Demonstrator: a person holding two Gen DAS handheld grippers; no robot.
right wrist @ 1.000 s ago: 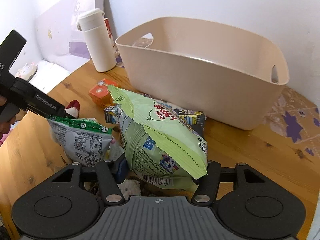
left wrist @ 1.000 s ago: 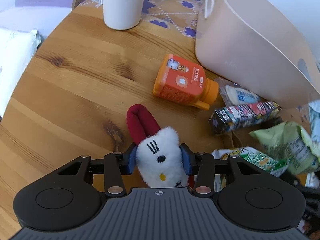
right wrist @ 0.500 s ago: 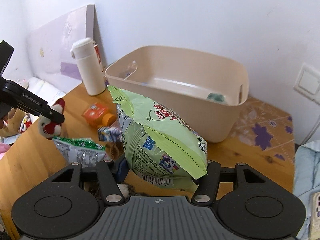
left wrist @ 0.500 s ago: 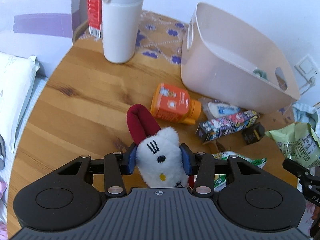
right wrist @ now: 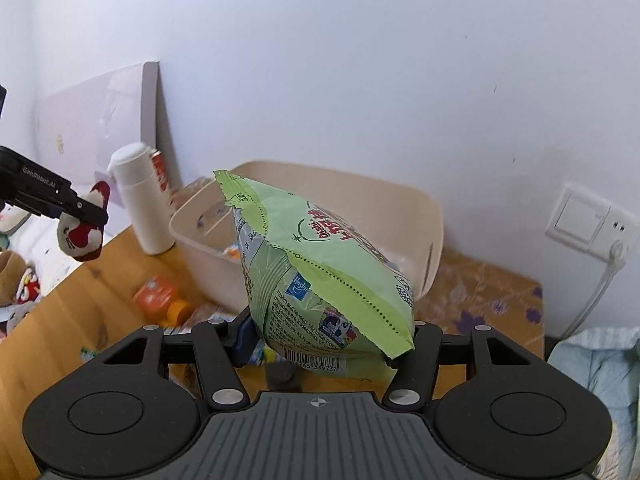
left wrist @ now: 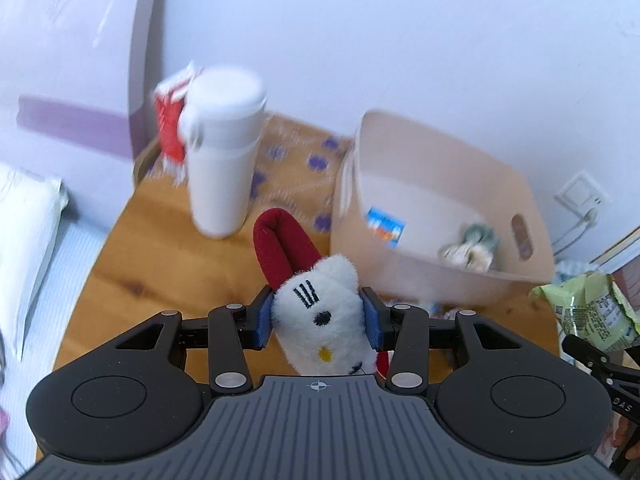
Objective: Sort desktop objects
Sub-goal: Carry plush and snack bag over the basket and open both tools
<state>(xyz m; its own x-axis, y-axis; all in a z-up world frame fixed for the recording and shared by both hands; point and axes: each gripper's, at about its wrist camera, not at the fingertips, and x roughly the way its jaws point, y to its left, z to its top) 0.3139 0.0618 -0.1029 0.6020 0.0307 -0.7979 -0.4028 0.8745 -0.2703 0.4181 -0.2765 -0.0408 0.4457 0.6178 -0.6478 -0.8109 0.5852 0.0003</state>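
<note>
Above the wooden table (right wrist: pixel 100 296), both loads now hang clear of the surface where a second ago they sat low among the clutter: the left gripper (left wrist: pixel 318 318) is clamped on a white plush toy (left wrist: pixel 320 316) with a red ear, and the right gripper (right wrist: pixel 326 334) pinches a puffy green snack bag (right wrist: pixel 320 272) across its lower end. Both cameras have lifted enough to look over the rim of the beige bin (left wrist: pixel 440 276), which stands by the wall beyond each load, so the lift looks finished and the carry to the bin is probably next. An orange bottle (right wrist: pixel 160 294) lies unsorted on the table beside the bin. Inside the bin, a blue-and-orange packet and a crumpled greenish thing show only as blurs. The snack bag hides much of the bin's inside in the right view, and the white flask (left wrist: pixel 222 160) is smeared by motion.
</note>
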